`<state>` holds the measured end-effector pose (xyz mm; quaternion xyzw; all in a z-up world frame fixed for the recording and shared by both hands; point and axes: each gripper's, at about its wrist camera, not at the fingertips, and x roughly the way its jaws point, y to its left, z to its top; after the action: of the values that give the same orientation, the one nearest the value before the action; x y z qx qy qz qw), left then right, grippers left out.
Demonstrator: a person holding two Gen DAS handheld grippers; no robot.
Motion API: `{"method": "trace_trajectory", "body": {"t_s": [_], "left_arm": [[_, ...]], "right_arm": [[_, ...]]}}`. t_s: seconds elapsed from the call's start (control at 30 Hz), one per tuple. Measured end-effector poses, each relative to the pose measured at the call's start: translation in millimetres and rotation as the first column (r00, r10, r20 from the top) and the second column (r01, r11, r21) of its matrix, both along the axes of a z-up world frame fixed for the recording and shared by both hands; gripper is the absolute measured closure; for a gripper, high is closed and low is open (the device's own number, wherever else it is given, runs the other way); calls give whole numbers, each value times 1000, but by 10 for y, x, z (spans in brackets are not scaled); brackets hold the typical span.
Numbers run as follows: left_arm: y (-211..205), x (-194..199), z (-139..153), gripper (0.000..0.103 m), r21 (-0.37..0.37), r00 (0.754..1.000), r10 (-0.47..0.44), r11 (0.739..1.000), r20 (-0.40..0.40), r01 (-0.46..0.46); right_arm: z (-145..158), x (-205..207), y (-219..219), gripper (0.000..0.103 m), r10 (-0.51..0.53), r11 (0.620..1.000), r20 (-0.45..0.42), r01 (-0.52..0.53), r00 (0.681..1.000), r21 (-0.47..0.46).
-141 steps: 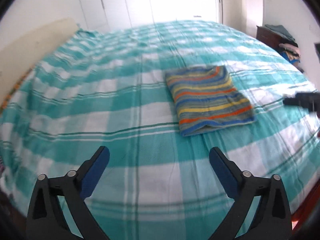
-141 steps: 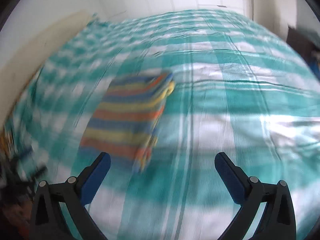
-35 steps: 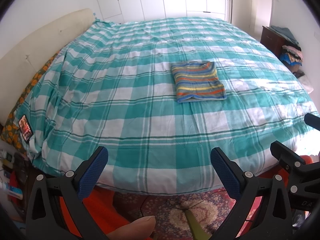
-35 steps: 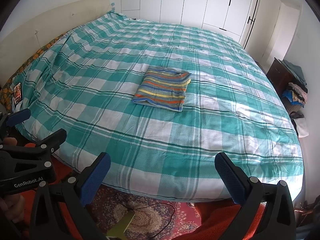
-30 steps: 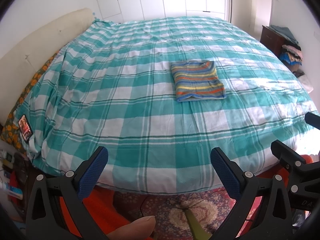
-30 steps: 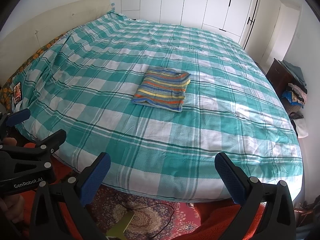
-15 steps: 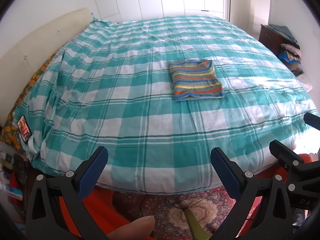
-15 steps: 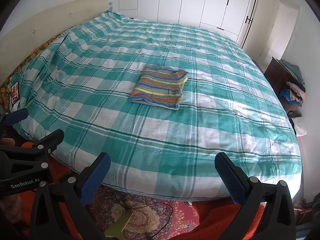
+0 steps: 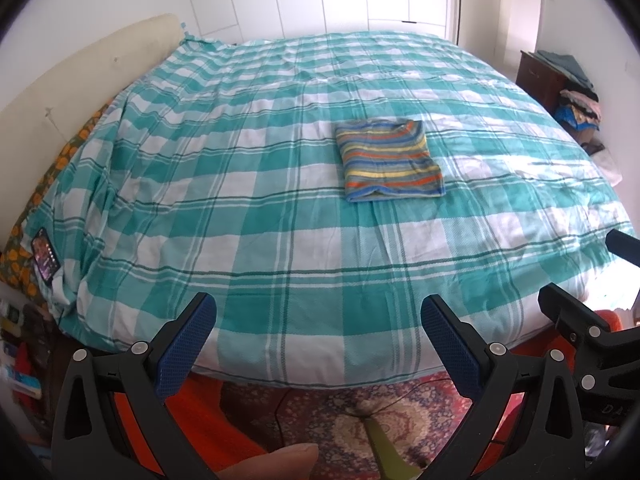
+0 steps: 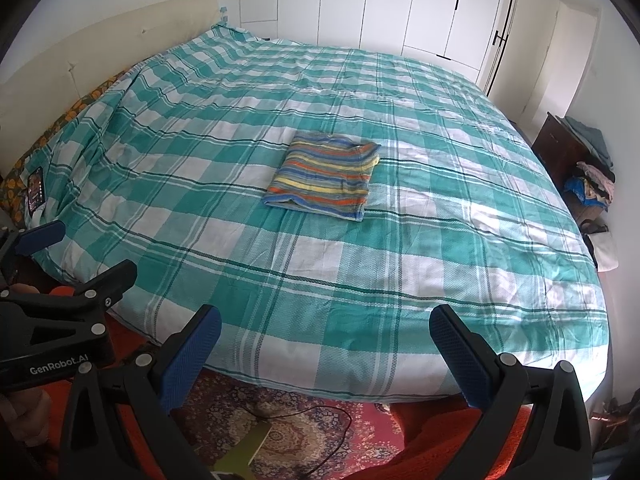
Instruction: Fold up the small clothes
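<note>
A small striped garment (image 9: 390, 161) (image 10: 326, 175), in blue, orange and yellow bands, lies folded into a neat rectangle near the middle of the bed (image 9: 248, 208) (image 10: 460, 216). My left gripper (image 9: 316, 320) is held well back past the foot edge of the bed, open, with nothing between its blue pads. My right gripper (image 10: 325, 330) is likewise off the bed's foot edge, open and empty. Each gripper shows at the side of the other's view.
The bed carries a teal and white checked cover. A patterned rug (image 10: 288, 436) and orange fabric lie on the floor below. A dark cabinet with piled clothes (image 10: 588, 168) stands at the right, a phone (image 9: 45, 258) at the bed's left edge, white wardrobes behind.
Both grippers have pulled back from over the bed to beyond its foot edge since 4.7 s ago. In the last second the views shift only slightly; the garment stays put.
</note>
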<state>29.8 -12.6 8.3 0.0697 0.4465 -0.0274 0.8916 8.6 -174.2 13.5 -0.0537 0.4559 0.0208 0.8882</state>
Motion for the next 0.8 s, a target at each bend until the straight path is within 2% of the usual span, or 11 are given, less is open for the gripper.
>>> {"method": "trace_trajectory", "body": {"t_s": [0.27, 0.8], "left_arm": [[-3, -11, -2, 1, -4, 1000, -10, 1000, 2, 10], [12, -2, 2, 1, -5, 1000, -12, 1000, 2, 12]], "right_arm": [[19, -13, -44, 0, -10, 999, -10, 10, 1000, 48], [15, -20, -10, 0, -13, 1000, -13, 13, 1000, 18]]}}
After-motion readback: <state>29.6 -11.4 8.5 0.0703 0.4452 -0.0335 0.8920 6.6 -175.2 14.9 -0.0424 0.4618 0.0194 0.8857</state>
